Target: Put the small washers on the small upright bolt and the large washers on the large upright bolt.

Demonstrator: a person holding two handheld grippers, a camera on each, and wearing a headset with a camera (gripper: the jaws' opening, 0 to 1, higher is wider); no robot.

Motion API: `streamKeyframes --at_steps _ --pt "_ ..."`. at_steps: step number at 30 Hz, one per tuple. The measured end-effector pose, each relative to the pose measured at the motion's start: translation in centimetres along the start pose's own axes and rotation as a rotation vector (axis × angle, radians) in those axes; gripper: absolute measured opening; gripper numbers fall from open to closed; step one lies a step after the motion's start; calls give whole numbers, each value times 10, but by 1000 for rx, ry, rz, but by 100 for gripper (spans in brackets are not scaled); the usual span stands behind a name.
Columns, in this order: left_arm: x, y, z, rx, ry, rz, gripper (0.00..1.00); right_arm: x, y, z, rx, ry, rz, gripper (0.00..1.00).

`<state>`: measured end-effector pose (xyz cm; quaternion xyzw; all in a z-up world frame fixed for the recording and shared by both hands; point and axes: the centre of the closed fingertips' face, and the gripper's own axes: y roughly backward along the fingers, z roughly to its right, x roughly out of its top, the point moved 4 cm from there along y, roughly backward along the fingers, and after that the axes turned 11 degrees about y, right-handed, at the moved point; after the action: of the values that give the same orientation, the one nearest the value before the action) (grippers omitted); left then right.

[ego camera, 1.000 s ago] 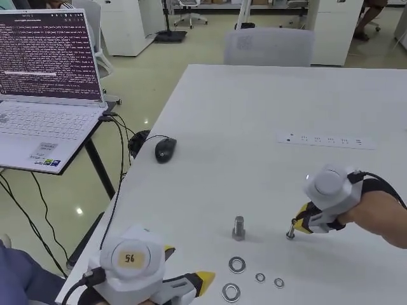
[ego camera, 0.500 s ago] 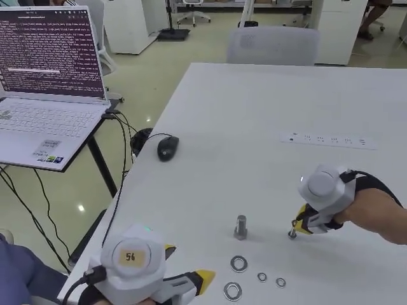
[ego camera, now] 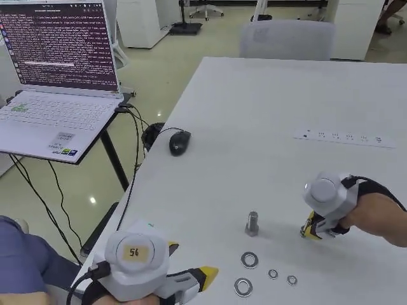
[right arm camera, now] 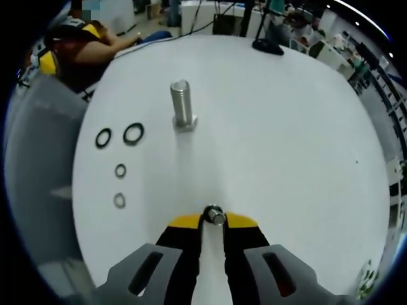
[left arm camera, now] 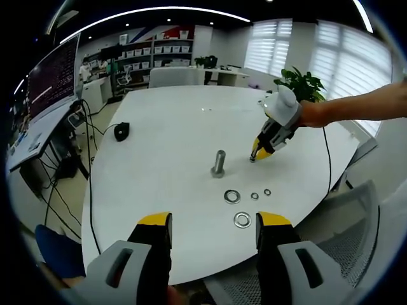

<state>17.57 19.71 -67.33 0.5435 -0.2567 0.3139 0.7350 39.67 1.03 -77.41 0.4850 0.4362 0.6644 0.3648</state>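
In the head view the open laptop (ego camera: 57,76) sits out at ten o'clock on its own stand beside the white table (ego camera: 254,114), and the black mouse (ego camera: 180,142) lies near the table's left edge at about eleven o'clock from my left gripper (ego camera: 206,275). That gripper is low at seven o'clock of the view, over the near edge; its own view shows its yellow-tipped jaws standing well apart with nothing between them. The large bolt (ego camera: 252,223) stands upright on its head near the middle of the work, at one o'clock from my left gripper. Just this side of it, at six o'clock, lie the two large washers (ego camera: 249,259), one nearer me than the other, flat on the table. At their three o'clock lie the two small washers (ego camera: 273,274), side by side and apart from each other. My right gripper (ego camera: 311,232) is at three o'clock from the large bolt with its tips down at the table, and in its own view the jaws are drawn in tight on the small bolt (right arm camera: 214,215). The power strip (ego camera: 346,137) lies well beyond it at twelve o'clock
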Motion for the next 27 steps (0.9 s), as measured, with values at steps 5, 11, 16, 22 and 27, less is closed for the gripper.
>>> streamKeyframes --at_steps 5,11,16,22,27 --pt "1 -1 -1 2 1 -2 52 -2 0 1 3 -34 11 14" --pt "2 -6 5 -12 -7 -7 52 -14 7 -2 -6 -73 30 17" --pt "1 -7 10 -25 -15 -10 52 -33 13 -17 -12 -100 20 17" --pt "0 -9 14 -33 -22 -12 52 -37 12 -48 23 -66 60 17" --pt "4 -9 16 -37 -31 -7 52 -19 8 -78 78 4 125 17"
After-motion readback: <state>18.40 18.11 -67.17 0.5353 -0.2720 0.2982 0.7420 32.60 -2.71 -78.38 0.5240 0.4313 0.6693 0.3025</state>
